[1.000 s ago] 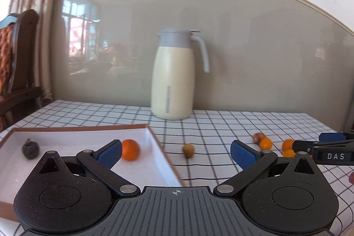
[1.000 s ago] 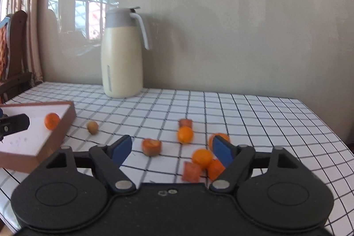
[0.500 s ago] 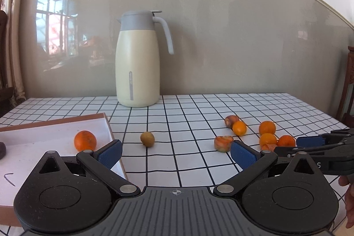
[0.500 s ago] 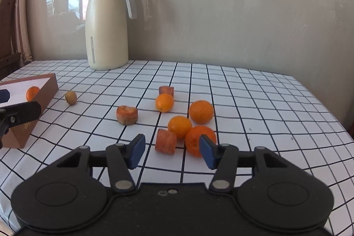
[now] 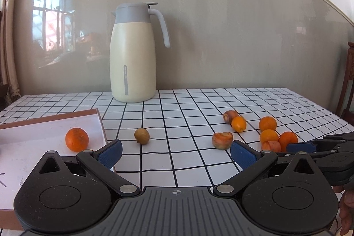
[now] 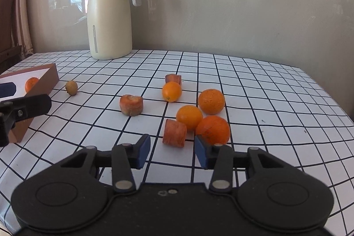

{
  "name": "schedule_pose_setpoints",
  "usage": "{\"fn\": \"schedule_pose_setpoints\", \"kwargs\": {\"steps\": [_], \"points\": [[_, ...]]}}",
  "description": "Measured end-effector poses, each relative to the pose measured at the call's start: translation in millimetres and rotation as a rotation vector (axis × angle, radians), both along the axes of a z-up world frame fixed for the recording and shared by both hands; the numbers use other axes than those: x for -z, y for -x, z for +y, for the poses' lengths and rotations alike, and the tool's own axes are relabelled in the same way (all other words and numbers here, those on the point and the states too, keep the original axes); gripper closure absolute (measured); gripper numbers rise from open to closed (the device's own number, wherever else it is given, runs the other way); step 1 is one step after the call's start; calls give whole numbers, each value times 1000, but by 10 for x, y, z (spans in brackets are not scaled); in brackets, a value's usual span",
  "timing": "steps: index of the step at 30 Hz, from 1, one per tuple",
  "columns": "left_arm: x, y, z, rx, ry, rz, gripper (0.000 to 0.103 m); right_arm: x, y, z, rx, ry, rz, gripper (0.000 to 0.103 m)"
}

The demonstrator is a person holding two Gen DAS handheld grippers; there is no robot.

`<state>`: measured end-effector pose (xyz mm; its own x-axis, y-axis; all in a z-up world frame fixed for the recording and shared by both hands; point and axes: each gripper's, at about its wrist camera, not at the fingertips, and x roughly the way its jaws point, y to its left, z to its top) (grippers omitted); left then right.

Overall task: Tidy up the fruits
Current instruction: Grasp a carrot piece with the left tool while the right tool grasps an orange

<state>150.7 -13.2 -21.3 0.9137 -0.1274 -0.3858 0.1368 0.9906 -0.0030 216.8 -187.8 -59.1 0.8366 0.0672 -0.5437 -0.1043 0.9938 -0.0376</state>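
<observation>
A cluster of oranges (image 6: 211, 101) and carrot chunks (image 6: 174, 133) lies on the checked table; it also shows in the left wrist view (image 5: 267, 136). A small kiwi (image 5: 141, 136) lies alone near a shallow brown tray (image 5: 97, 116) that holds one orange (image 5: 76, 139). My right gripper (image 6: 172, 153) is open, just in front of the nearest carrot chunk and orange (image 6: 212, 130). My left gripper (image 5: 176, 153) is open and empty, over the table beside the tray's right edge.
A cream jug (image 5: 132, 63) with a grey lid stands at the back by the wall. The checked table (image 6: 276, 92) ends at right. A wooden chair (image 6: 7, 21) stands at far left.
My left gripper has swung right, from over the tray toward the table's middle. My right gripper has moved forward to the orange cluster and its jaws have narrowed.
</observation>
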Motion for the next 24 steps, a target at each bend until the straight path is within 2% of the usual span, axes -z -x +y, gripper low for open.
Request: {"fn": "schedule_pose_setpoints", "kwargs": {"steps": [9,18,24], "points": [[23,-63,-62,24,11,15,0,-98,72,-199,78,22,-57,70],[94,-156,-268,51,10,34,0,2,-67,-343,104,25,-19,72],[135,-289,-416,63,27,64,0,19,-204,-329,67,15,0,71]]}}
